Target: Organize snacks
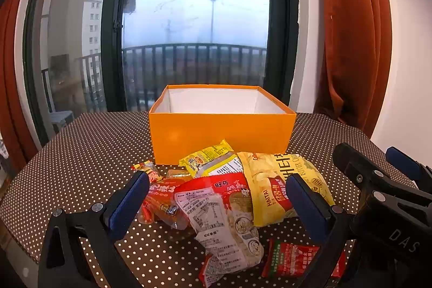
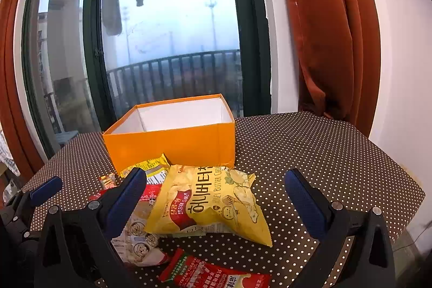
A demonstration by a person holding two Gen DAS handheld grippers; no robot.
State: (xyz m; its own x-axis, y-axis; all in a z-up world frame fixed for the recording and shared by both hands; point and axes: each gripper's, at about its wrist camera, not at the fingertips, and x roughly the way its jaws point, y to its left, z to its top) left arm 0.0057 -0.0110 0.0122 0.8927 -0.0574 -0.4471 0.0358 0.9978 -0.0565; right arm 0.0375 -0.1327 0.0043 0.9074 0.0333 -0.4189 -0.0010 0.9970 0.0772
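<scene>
Polka-dot table by the window, snack pile near its front edge. Left gripper hovers over the pile w/ fingers spread wide, gripping nothing; below it, at approx 9 o'clock in the pile, a clear red sausage pack, then a red-and-white rice-cracker bag in the centre, a small yellow wafer packet at 12. The yellow honey-butter chip bag lies at 3 o'clock, overlapping the cracker bag (partly on top). Right gripper is also spread, empty, straddling the chip bag from above. Orange box, lidless w/ white interior, sits just behind the pile at 12. A red spicy-strip packet lies at 6.
</scene>
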